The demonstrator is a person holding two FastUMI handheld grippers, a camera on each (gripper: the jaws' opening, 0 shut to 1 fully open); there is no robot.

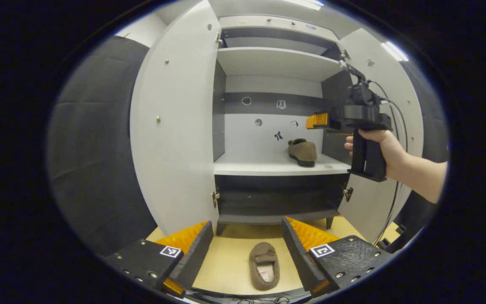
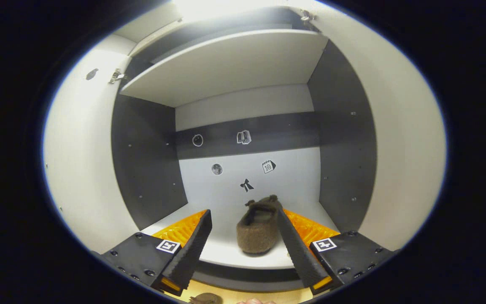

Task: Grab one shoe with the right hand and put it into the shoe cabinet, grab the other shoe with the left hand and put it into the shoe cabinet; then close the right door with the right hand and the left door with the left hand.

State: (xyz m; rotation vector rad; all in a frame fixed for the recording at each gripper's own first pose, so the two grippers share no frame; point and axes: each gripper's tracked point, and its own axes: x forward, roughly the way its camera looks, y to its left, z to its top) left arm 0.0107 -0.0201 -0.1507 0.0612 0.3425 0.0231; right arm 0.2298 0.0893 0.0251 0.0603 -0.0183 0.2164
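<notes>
I find the white shoe cabinet with dark grey inner walls (image 1: 268, 169) standing with both doors wide: the left door (image 1: 175, 126) and the right door (image 1: 378, 84) are swung fully out. One brown fuzzy slipper-style shoe (image 2: 257, 228) sits on the white middle shelf (image 2: 226, 253), toward its right side, heel toward me. The second brown slipper-style shoe (image 1: 264, 265) lies on the light wooden floor (image 1: 226, 261) in front of the cabinet, opening up.

In my judgement the first placement is done and the left-hand pickup is the step in hand. My left hand-held gripper (image 1: 243, 253) hangs above the floor shoe, fingers spread wide and holding nothing; the shoe lies between them but untouched. The next move calls for lowering and closing across the shoe's sides.

My right hand-held gripper (image 2: 243, 249), held in a hand (image 1: 384, 147), points at the shelved shoe, fingers spread and empty, apart from it as far as I can judge.

It hangs in the cabinet opening, where it could obstruct the second placement. Small stickers (image 2: 247, 185) mark the back panel.
</notes>
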